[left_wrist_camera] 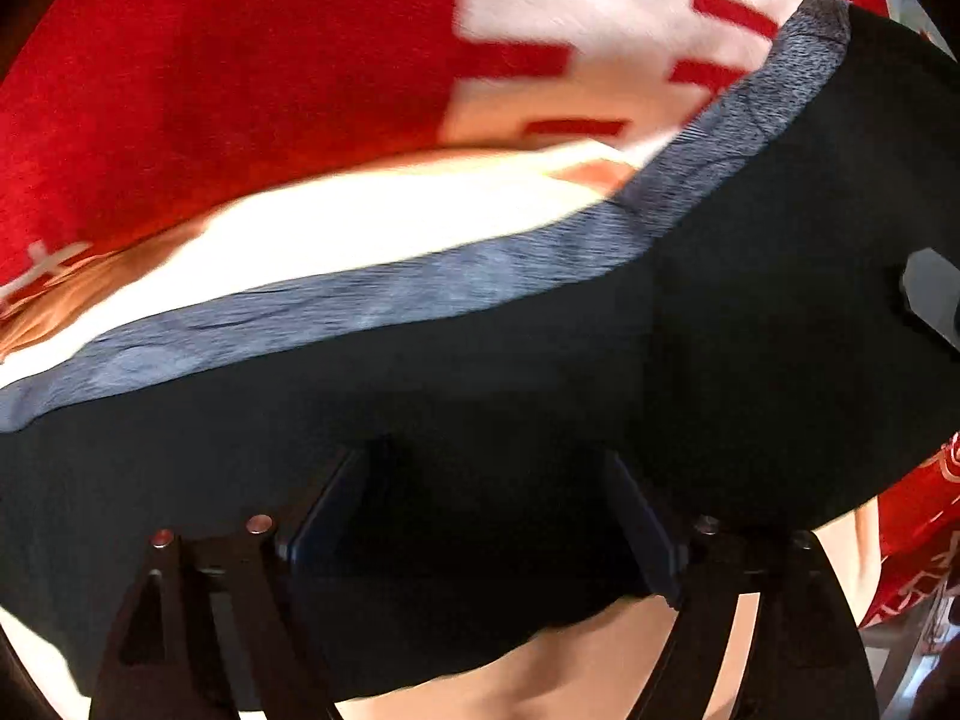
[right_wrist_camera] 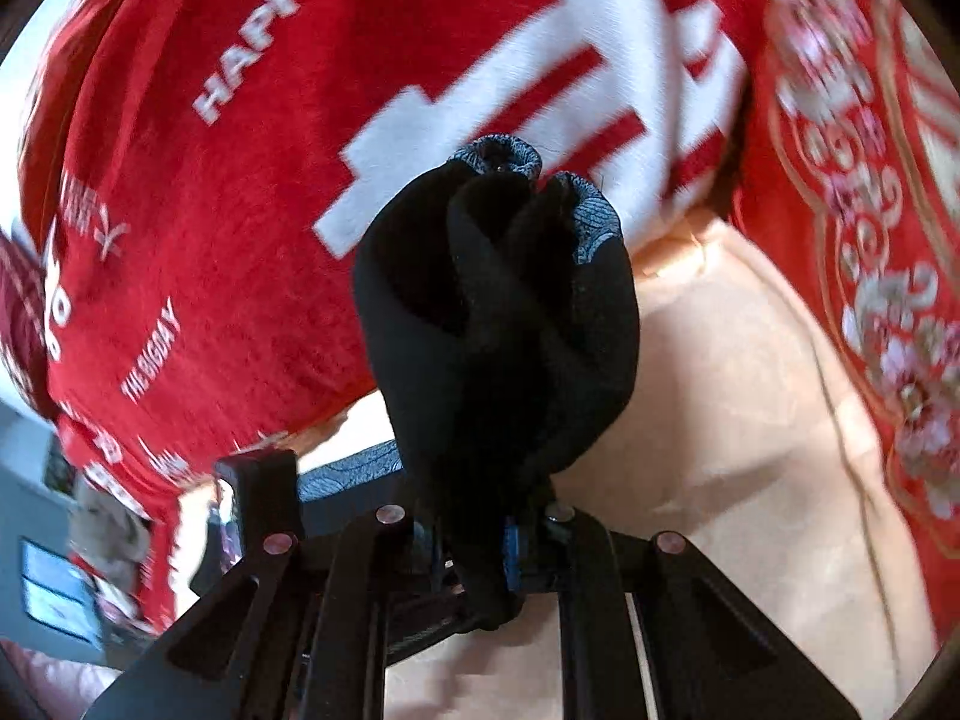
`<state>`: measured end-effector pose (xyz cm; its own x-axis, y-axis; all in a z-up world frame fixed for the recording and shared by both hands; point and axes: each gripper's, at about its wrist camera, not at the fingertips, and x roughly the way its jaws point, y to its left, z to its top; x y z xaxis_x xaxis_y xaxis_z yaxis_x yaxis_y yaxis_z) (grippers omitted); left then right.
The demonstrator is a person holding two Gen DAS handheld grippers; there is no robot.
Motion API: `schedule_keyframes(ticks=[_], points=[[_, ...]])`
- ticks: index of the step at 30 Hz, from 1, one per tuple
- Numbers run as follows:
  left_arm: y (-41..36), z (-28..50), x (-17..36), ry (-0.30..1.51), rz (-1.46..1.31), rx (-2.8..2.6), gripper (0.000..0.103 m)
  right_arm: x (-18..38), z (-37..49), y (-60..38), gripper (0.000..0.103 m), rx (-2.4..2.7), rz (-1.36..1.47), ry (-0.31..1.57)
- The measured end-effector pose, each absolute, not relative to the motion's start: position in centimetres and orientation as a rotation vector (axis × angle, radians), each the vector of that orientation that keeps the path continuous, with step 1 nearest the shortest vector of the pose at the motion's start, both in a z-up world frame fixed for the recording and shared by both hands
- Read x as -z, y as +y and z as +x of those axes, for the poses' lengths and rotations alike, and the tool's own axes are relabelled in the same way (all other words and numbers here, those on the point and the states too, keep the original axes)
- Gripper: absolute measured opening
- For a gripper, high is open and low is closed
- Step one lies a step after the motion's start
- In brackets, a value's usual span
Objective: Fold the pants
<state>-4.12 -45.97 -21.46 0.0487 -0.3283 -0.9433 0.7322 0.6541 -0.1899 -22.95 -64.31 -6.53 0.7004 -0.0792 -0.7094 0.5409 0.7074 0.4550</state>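
The pants [left_wrist_camera: 540,372] are black with a grey patterned band [left_wrist_camera: 420,294] along one edge. In the left wrist view they spread wide across the frame, draped over my left gripper [left_wrist_camera: 480,516], whose jaws stand wide apart with cloth lying between and over them. In the right wrist view my right gripper [right_wrist_camera: 492,534] is shut on a bunched fold of the pants [right_wrist_camera: 498,324], which stands up in a lump before the fingers, grey band [right_wrist_camera: 591,228] showing at its top. The right gripper's tip [left_wrist_camera: 930,294] shows at the left wrist view's right edge.
A red blanket [right_wrist_camera: 240,192] with white lettering and a large white pattern covers the surface behind. A pale peach sheet [right_wrist_camera: 750,420] lies under the pants. A red and gold patterned cloth [right_wrist_camera: 870,240] lies at the right. A room corner [right_wrist_camera: 42,576] shows at lower left.
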Motion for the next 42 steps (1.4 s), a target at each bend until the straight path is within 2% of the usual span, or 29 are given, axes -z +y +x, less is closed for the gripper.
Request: schedule_keyframes(ticks=[9, 13, 17, 22, 24, 27, 29, 34, 42], points=[[-34.8, 2.7, 20.1, 1.305, 0.369, 0.653, 0.083, 5.3, -17.5, -55.3, 0.015, 0.381, 0.376, 0.841], [-29.4, 5.5, 20.8, 1.341, 0.345, 0.545, 0.083, 7.4, -13.8, -50.0, 0.015, 0.363, 0.260, 0.934], [-25.0, 7.1, 21.2, 1.356, 0.330, 0.472, 0.083, 11.8, -10.3, -44.4, 0.019, 0.341, 0.142, 1.043], [-22.4, 8.2, 21.4, 1.374, 0.290, 0.429, 0.083, 16.6, -6.9, -37.5, 0.028, 0.410, -0.179, 1.200], [-21.7, 8.5, 20.9, 1.367, 0.282, 0.426, 0.083, 16.7, -6.8, -36.0, 0.043, 0.413, -0.236, 1.211], [-20.0, 9.4, 20.1, 1.354, 0.280, 0.441, 0.083, 15.0, -7.9, -36.1, 0.051, 0.356, -0.102, 1.196], [-20.4, 9.6, 19.2, 1.356, 0.270, 0.459, 0.083, 13.9, -8.9, -37.1, 0.052, 0.330, -0.005, 1.189], [-22.7, 9.2, 17.7, 1.377, 0.237, 0.571, 0.083, 12.1, -12.6, -44.0, 0.052, 0.274, 0.479, 1.117], [-28.2, 7.1, 17.1, 1.433, 0.238, 0.725, 0.083, 15.0, -17.5, -50.1, 0.052, 0.262, 1.103, 0.966]])
